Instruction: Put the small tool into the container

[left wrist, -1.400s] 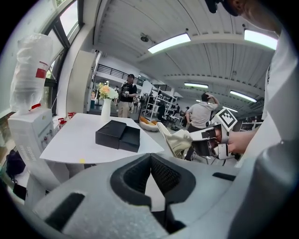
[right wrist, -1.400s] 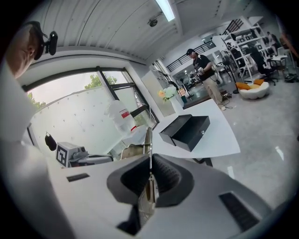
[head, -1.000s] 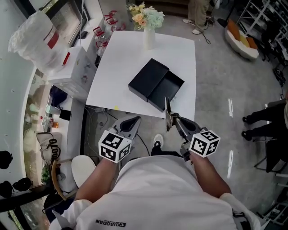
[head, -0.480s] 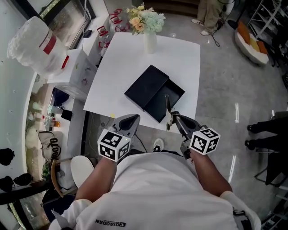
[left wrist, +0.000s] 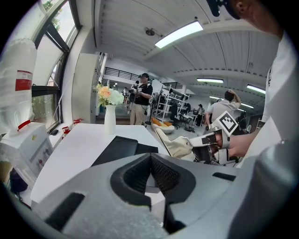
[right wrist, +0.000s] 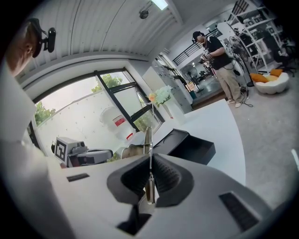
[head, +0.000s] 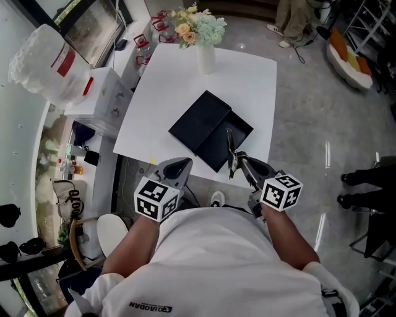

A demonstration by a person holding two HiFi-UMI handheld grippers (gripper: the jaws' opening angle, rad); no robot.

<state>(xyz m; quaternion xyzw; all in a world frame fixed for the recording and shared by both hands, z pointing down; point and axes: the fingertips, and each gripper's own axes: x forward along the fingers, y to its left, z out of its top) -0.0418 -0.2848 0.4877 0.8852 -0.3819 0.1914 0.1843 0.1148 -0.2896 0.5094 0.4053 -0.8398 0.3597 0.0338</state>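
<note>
A black container [head: 234,137] stands open on the white table [head: 154,105], and its lid [head: 198,121] lies against its left side. My right gripper [head: 239,163] is shut on the small tool [head: 229,147], a thin metal strip that points up and away over the container's near edge. In the right gripper view the tool [right wrist: 148,154] stands clamped between the pads, with the container [right wrist: 189,146] beyond. My left gripper [head: 176,168] hangs at the table's near edge, shut on nothing. In the left gripper view its jaws [left wrist: 150,158] meet, and the container [left wrist: 119,148] lies ahead.
A white vase of flowers [head: 205,48] stands at the table's far edge. White boxes [head: 102,93] and a big plastic bag [head: 42,56] sit left of the table. A person's legs [head: 296,15] show past the far side, and shoes [head: 351,179] at the right.
Both grippers have come closer to the table. The tool now reaches further over the open container. Both grips are unchanged.
</note>
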